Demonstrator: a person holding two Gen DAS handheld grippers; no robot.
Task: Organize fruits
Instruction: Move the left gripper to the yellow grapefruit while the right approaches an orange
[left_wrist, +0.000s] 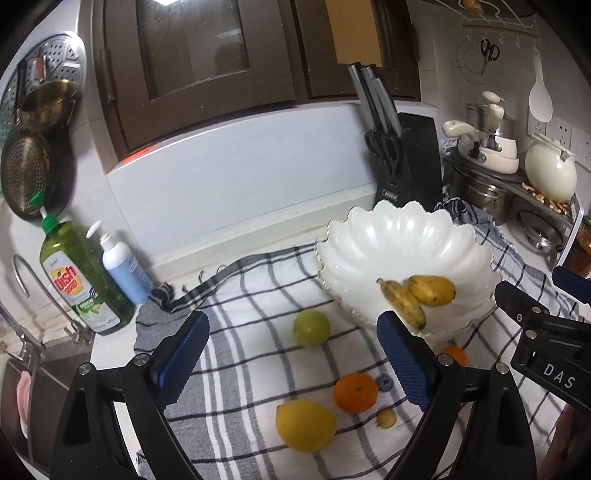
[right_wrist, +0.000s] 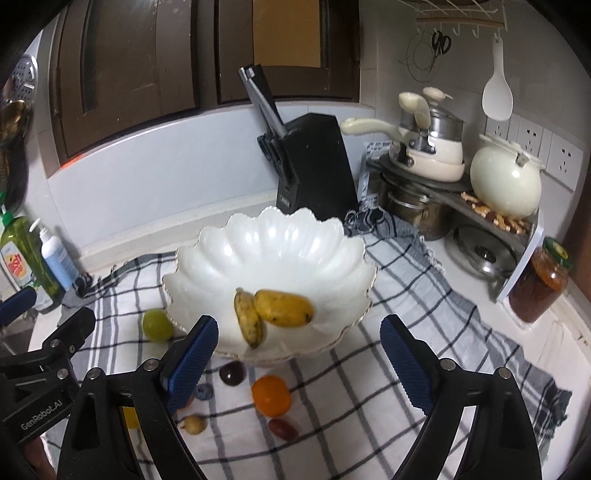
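Left tool (left_wrist: 291, 356) jaws apart, empty. Right tool (right_wrist: 299, 360) jaws apart, empty. Both pitched down over checked cloth (left_wrist: 251, 295) on the bench.

Bowl (right_wrist: 273, 240) ahead of right tool holds banana (right_wrist: 249, 319) and mango (right_wrist: 284, 308), touching.

Loose on cloth: green apple (left_wrist: 311, 327) ahead of left tool, lemon (left_wrist: 306, 425) and orange (left_wrist: 356, 392) between its fingers, nearer.

Judgement: lemon firm, waxy, likely to roll; grip across the middle. Bowl looks fragile; set fruit in gently.

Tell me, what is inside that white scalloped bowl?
The bowl holds two fruits that touch: a small spotted banana and a yellow mango. Anything under them is hidden.
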